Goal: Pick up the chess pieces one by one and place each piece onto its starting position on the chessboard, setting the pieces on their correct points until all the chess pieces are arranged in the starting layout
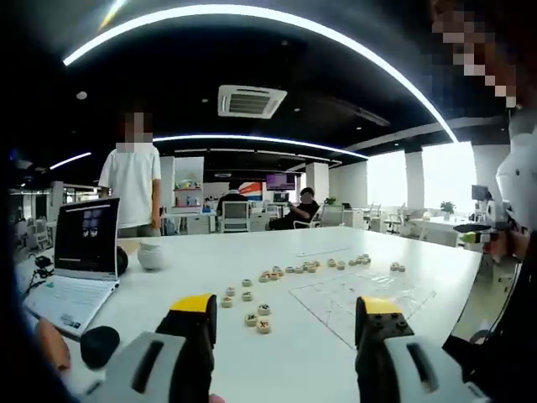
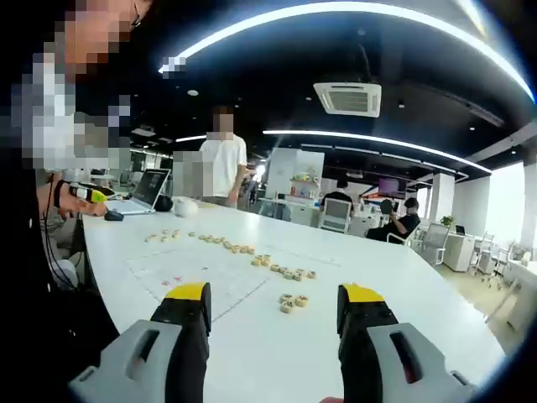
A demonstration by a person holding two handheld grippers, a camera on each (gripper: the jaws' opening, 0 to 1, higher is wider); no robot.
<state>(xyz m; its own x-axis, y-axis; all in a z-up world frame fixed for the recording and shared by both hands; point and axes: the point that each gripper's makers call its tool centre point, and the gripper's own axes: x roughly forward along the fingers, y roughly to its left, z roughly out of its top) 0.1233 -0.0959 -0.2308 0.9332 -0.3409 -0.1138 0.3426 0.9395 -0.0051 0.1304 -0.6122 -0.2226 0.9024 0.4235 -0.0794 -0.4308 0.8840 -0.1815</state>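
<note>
Here the left gripper [image 1: 285, 323] is held above the white table [image 1: 210, 269], jaws spread wide with nothing between them. The right gripper [image 2: 273, 315] is likewise wide open and unloaded. Round chess pieces [image 1: 252, 306] are scattered loosely across the tabletop, most of them just beside the pale chessboard sheet [image 1: 352, 294], which lies flat. A laptop [image 1: 80, 252] is seen open at the table's far end, near a standing person [image 1: 134, 180].
</note>
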